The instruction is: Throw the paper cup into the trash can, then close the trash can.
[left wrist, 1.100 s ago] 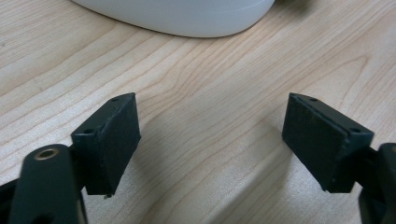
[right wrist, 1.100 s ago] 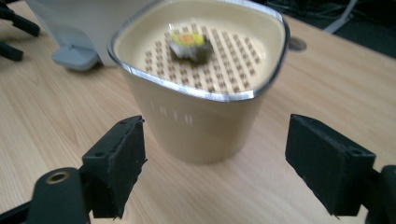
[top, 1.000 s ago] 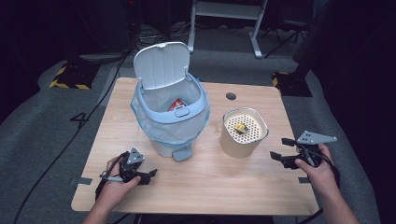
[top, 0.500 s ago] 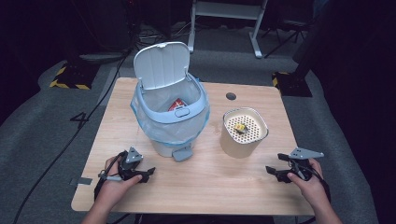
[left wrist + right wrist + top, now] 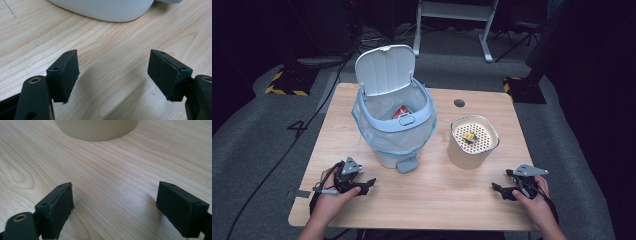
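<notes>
A pale blue pedal bin [image 5: 394, 131] stands at the table's middle left, lid up, lined with a clear bag, a red packet [image 5: 401, 112] inside. To its right a cream round container [image 5: 473, 143] with a perforated insert holds a small yellow item [image 5: 468, 136]. My left gripper [image 5: 364, 183] rests low on the table front left, open and empty; its view has the bin's white base [image 5: 105, 10] ahead of the pads [image 5: 67, 72]. My right gripper [image 5: 501, 188] lies front right, open and empty, with the cream container's base [image 5: 96, 128] beyond its pads [image 5: 178, 206].
The wooden table [image 5: 437, 200] has a dark round cable hole [image 5: 459, 103] near its back edge. Grey floor, cables and a white frame's legs [image 5: 484, 30] lie beyond the table. The bin's foot pedal [image 5: 406, 165] sticks out toward the front.
My right gripper has come down and toward the front edge, settling low on the table. The left gripper has hardly moved.
</notes>
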Motion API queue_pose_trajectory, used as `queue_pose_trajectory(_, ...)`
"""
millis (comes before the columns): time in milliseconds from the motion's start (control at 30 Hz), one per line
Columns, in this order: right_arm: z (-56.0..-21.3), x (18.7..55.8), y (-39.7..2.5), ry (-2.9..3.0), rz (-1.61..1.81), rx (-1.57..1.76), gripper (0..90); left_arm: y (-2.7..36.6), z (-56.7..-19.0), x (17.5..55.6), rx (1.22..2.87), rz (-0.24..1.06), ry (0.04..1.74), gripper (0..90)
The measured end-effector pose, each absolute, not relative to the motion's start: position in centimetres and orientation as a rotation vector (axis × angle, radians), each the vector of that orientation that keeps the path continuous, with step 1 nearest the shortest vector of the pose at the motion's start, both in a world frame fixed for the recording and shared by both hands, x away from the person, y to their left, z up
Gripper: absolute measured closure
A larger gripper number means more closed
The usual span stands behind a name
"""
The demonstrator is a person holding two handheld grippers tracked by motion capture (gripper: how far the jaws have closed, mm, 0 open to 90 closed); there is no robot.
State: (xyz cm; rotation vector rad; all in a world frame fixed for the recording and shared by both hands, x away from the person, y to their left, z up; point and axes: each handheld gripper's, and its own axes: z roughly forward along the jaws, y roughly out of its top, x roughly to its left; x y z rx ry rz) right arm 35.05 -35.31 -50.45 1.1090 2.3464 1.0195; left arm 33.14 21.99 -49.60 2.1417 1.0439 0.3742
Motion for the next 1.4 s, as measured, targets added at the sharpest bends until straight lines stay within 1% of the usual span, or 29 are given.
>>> queue_pose_trajectory(400,-50.5,35.0,-35.3,2.345,1.018,1.112,13.9,22.3,-49.1,33.5,2.118,0.354,1.025,25.6)
queue_pose_trajectory(467,-50.5,35.0,-35.3,2.345,1.018,1.112,13.9,22.6,-48.5,33.5,2.102,0.33,1.004,27.5)
queue_pose_trajectory(600,-50.5,35.0,-35.3,2.34,1.016,1.117,13.8,23.0,-47.0,33.4,2.058,0.311,0.941,31.3)
queue_pose_trajectory(800,-50.5,35.0,-35.2,2.336,1.015,1.122,13.7,23.7,-44.2,33.2,2.021,0.344,0.893,30.8)
queue_pose_trajectory(833,-50.5,35.0,-35.2,2.336,1.015,1.122,13.7,23.7,-44.2,33.2,2.021,0.344,0.893,31.3)
queue_pose_trajectory(900,-50.5,35.0,-35.2,2.336,1.015,1.122,13.7,23.9,-42.7,33.1,1.983,0.344,0.898,32.6)
queue_pose_trajectory(933,-50.5,35.0,-35.2,2.336,1.015,1.122,13.7,23.9,-42.7,33.1,1.983,0.344,0.898,33.1)
queue_pose_trajectory(967,-50.5,35.0,-35.2,2.336,1.015,1.122,13.7,24.1,-41.5,33.2,1.969,0.336,0.894,34.1)
queue_pose_trajectory(1000,-50.5,35.0,-35.2,2.336,1.015,1.122,13.7,24.1,-41.5,33.2,1.969,0.336,0.894,34.7)
queue_pose_trajectory(1133,-50.5,35.0,-35.2,2.334,1.015,1.123,13.7,24.5,-39.2,33.5,1.927,0.324,0.902,34.7)
queue_pose_trajectory(1333,-50.5,34.9,-35.2,2.332,1.015,1.126,13.7,25.2,-36.0,34.0,1.878,0.354,0.899,34.8)
queue_pose_trajectory(1367,-50.5,34.9,-35.2,2.332,1.015,1.126,13.7,25.4,-35.1,34.4,1.836,0.371,0.907,35.5)
queue_pose_trajectory(1400,-50.5,34.9,-35.2,2.332,1.015,1.126,13.7,25.4,-35.1,34.4,1.836,0.371,0.907,36.2)
